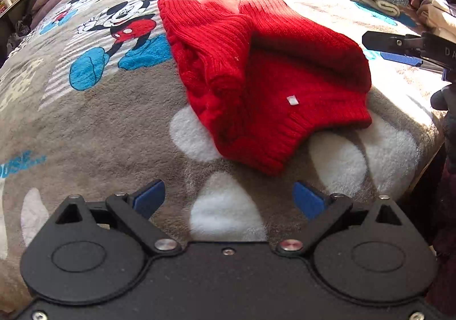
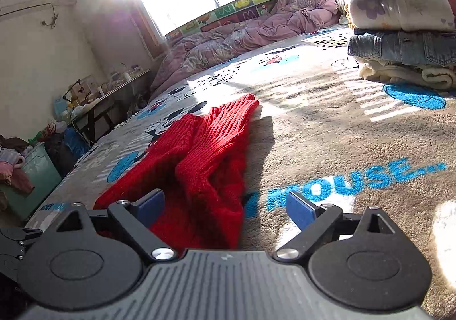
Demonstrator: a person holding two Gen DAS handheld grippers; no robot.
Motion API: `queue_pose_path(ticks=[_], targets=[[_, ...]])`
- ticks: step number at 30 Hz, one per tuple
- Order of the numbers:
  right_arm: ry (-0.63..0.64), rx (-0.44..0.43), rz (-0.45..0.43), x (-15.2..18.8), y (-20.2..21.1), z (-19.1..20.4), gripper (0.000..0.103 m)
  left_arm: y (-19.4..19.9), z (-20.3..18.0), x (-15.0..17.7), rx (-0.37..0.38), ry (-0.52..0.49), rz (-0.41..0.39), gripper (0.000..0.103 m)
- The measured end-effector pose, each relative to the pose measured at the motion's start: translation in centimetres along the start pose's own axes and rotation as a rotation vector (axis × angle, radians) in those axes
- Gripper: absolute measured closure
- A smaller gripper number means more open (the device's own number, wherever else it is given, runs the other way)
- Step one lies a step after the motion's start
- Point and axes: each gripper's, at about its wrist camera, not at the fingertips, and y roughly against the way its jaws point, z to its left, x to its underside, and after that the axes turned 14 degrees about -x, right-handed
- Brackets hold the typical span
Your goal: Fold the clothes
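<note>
The red knit sweater (image 1: 256, 72) lies partly folded on the bed's cartoon-mouse blanket (image 1: 85, 126), its sleeves doubled over the body and a small white tag (image 1: 292, 100) showing near the ribbed hem. The left claw (image 1: 229, 199) hovers just short of that hem with its blue pads (image 1: 149, 200) spread wide and nothing between them. The right claw (image 2: 225, 207) is also spread wide and empty, held low over the blanket, with the sweater directly ahead of its left finger and running away from it. In the left wrist view the right claw comes in from the right edge, beside the sweater. Beyond it, to the right, stands a stack of folded clothes (image 2: 399, 35).
</note>
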Motion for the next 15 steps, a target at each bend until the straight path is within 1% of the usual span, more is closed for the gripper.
queue_pose_path(ticks=[3,5,9,10,13,15], targets=[[-0.025,-0.019,-0.017,-1.0,-1.2,-0.7,0.008,0.7,1.1,-2.2,-0.002,-0.004,-0.010,0.005],[-0.024,-0.032,-0.021,-1.6,-2.1,-1.0,0.008,1.1,2.1,-4.2,0.008,-0.015,-0.047,0.005],[-0.010,-0.054,-0.022,-2.7,-4.4,-1.7,0.007,1.1,4.6,-8.4,-0.007,0.015,-0.120,0.005],[-0.003,-0.053,-0.021,-3.0,-4.8,-1.9,0.007,0.9,5.2,-9.4,-0.004,0.028,-0.131,0.005],[0.000,-0.063,-0.002,-3.8,-6.1,-2.7,0.006,-0.5,6.9,-12.2,0.036,0.083,-0.123,0.006],[-0.004,-0.073,-0.008,-4.5,-6.6,-3.3,0.006,-1.7,7.0,-13.9,0.041,0.045,-0.146,0.006]])
